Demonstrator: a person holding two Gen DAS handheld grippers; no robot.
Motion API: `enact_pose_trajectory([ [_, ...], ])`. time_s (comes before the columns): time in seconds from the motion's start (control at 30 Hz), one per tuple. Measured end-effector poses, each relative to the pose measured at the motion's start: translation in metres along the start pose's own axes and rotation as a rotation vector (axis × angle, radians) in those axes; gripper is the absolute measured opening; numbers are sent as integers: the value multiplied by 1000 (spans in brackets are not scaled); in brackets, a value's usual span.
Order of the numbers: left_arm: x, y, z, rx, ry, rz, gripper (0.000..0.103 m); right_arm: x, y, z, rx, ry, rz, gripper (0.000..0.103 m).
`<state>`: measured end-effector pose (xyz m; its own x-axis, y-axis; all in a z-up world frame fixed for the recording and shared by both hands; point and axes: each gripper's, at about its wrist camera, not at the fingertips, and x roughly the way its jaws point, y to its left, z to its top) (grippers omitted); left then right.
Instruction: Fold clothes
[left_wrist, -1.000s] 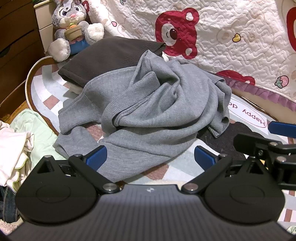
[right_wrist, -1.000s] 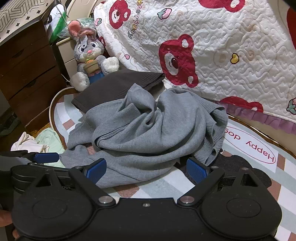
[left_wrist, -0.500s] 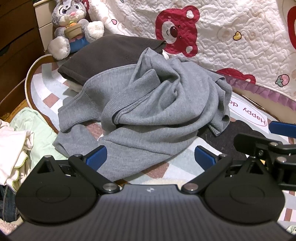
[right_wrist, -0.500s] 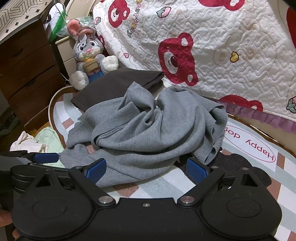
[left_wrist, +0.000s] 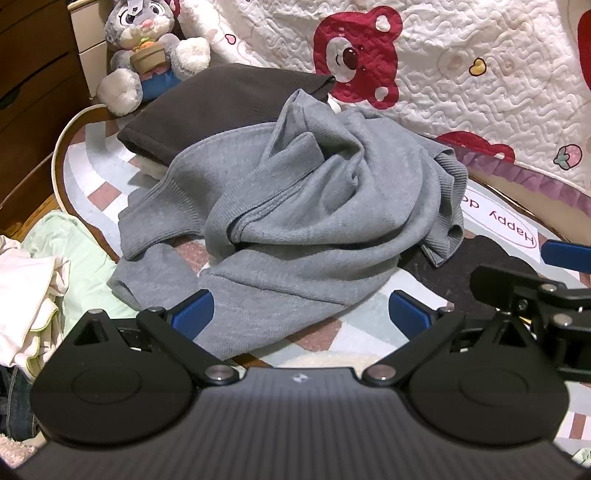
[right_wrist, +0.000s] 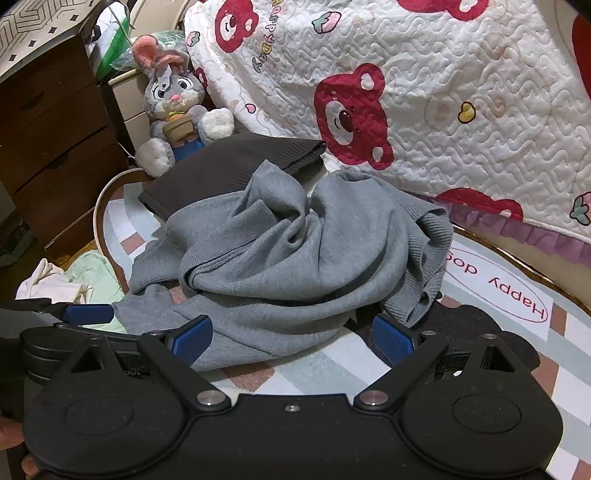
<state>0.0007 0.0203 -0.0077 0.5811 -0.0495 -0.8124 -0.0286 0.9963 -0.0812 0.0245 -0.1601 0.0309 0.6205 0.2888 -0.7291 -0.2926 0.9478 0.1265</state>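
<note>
dark wooden drawers (right_wrist: 48, 147) beside bear-print quilt (right_wrist: 424, 92), round rug (right_wrist: 517, 354).

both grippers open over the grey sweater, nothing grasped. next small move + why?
Probably ease the left gripper forward and down onto the near hem of the grey sweater and close on it. The sweater lies crumpled on the rug, so it needs spreading flat before any fold. That edge sits just ahead of the open fingers. The right gripper is open too.

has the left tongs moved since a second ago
Yes. In the left wrist view the plush rabbit and grey sweater sit slightly higher than before, so the left tongs, open, have tipped or shifted slightly downward or forward.
</note>
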Motion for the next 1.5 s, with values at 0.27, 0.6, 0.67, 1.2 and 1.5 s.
enact_pose_trajectory([
  [0.27,15,-1,-3,0,29,-1,103,7,-3,-3,-9,7,5,96],
  [0.6,56,-3,-19,52,-16,21,103,21,-76,-28,165,-155,68,97],
  [0.67,65,3,-18,2,2,11,101,23,-92,-33,211,-188,78,97],
  [1.2,107,34,32,-325,-49,-96,53,146,-172,-51,379,-122,-1,8],
  [1.5,115,49,97,-297,-122,-150,53,95,-145,64,85,-60,-40,52],
])
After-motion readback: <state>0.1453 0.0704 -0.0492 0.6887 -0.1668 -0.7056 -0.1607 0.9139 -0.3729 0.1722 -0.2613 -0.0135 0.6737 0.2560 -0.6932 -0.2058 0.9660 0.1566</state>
